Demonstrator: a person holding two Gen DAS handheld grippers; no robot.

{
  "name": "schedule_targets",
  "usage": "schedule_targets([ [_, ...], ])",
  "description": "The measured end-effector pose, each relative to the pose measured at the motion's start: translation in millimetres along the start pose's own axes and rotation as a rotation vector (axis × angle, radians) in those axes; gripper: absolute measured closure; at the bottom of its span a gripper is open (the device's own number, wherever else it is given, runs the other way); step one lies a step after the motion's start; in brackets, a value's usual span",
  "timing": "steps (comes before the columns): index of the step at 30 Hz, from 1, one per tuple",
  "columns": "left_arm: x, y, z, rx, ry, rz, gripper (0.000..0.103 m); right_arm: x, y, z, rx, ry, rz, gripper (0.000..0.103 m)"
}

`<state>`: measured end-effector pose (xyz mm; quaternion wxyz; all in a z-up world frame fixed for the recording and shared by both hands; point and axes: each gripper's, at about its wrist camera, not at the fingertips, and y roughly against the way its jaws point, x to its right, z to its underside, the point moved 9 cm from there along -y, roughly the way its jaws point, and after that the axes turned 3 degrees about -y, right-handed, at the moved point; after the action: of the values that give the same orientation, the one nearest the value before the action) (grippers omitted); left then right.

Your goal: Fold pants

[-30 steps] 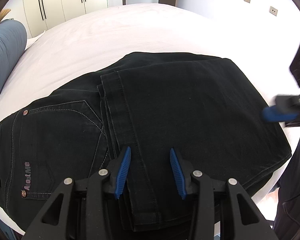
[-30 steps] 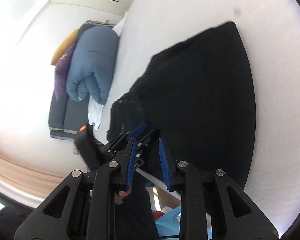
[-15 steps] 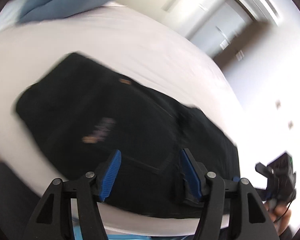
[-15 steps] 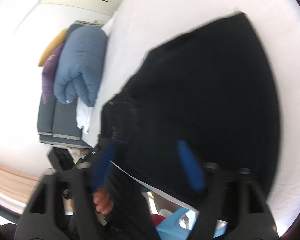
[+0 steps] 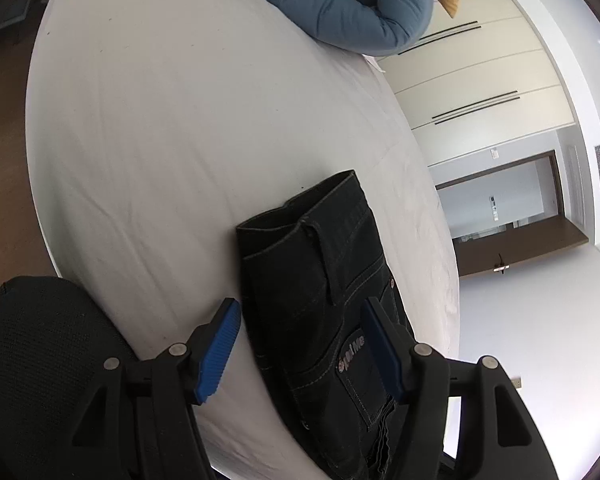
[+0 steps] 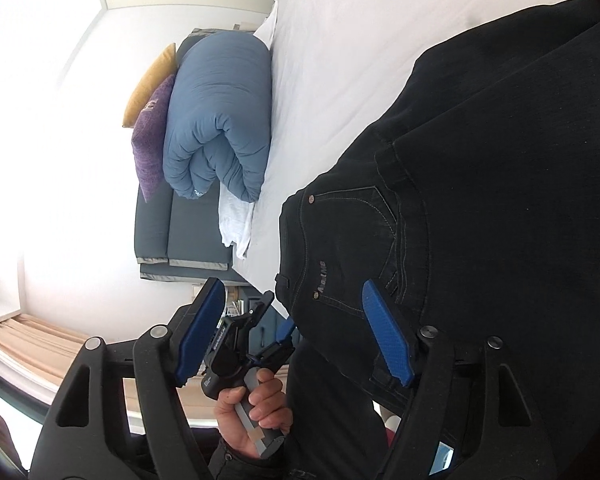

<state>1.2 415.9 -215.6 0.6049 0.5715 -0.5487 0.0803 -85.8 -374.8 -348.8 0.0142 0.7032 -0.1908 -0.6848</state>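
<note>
The black pants [image 5: 320,300] lie folded into a thick stack on the white bed [image 5: 160,140], waistband end nearest the left wrist view. My left gripper [image 5: 300,344] stands open astride that end, its pads clear of the cloth. In the right wrist view the pants [image 6: 480,200] fill the right side, with the back pocket and logo showing. My right gripper [image 6: 292,332] is open with its jaws closing; the waist corner of the pants lies between them, unpressed. A hand [image 6: 252,412] holds the left gripper [image 6: 276,316] at that same corner.
A rolled blue duvet [image 6: 220,120] lies at the bed's head beside purple and yellow cushions [image 6: 152,140]. A black mesh chair back [image 5: 40,360] stands at the bed's near edge. Wardrobe doors [image 5: 480,80] and a doorway [image 5: 520,240] lie beyond the bed.
My left gripper swung from above the folded legs round to the waistband end, rolled over and widened. My right gripper opened from nearly shut and came closer to the pants.
</note>
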Motion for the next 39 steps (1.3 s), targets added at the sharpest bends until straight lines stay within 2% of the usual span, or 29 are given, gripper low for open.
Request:
schedule_targets([
  [3,-10.2,-2.9,-2.3,-0.007,0.048,0.020,0.039,2.7,-4.5,1.1,-0.012,-0.005,0.001,0.033],
  [8,1.9,-23.2,-6.1,-0.041,0.059,0.054,0.039,13.7,-14.9,-4.2,-0.029,-0.055,0.004,0.033],
  [14,3.1,-35.2,-12.9,-0.054,0.108,0.091,0.040,3.6,-37.7,-17.5,-0.094,-0.010,0.026,0.033],
  [16,2.8,-37.9,-12.1,-0.063,0.103,0.081,0.050,5.2,-49.5,-25.0,-0.111,-0.014,0.046,0.033],
  [17,1.1,-39.7,-11.4,-0.071,0.104,0.077,0.061,11.0,-56.2,-28.0,-0.123,-0.018,0.085,0.033],
  [18,-0.8,-41.9,-11.0,-0.079,0.110,0.076,0.070,23.4,-63.5,-31.6,-0.135,-0.022,0.159,0.033],
  [19,-2.4,-45.0,-10.6,-0.089,0.120,0.081,0.073,40.8,-69.6,-33.3,-0.145,-0.032,0.251,0.036],
  [20,-2.5,-47.9,-11.3,-0.095,0.125,0.086,0.077,50.6,-73.8,-35.4,-0.145,-0.054,0.267,0.038],
  [21,-2.7,-47.6,-12.0,-0.096,0.121,0.085,0.079,52.1,-73.3,-39.5,-0.118,-0.067,0.247,0.039],
  [23,1.1,-47.3,-12.2,-0.090,0.092,0.071,0.081,51.8,-71.7,-42.0,-0.093,-0.088,0.248,0.039],
  [26,8.9,-43.7,-11.8,-0.073,0.062,0.052,0.085,49.0,-73.9,-40.8,-0.088,-0.038,0.288,0.039],
  [29,23.9,-35.7,-12.1,-0.053,0.012,0.049,0.086,49.2,-73.4,-44.1,-0.069,-0.036,0.291,0.039],
  [35,79.9,-21.5,-5.4,-0.016,-0.190,0.040,0.087,50.4,-74.7,-43.9,-0.050,-0.012,0.325,0.039],
  [39,120.0,-16.5,9.6,-0.004,-0.316,0.045,0.087,50.4,-73.9,-40.5,-0.038,0.031,0.317,0.039],
])
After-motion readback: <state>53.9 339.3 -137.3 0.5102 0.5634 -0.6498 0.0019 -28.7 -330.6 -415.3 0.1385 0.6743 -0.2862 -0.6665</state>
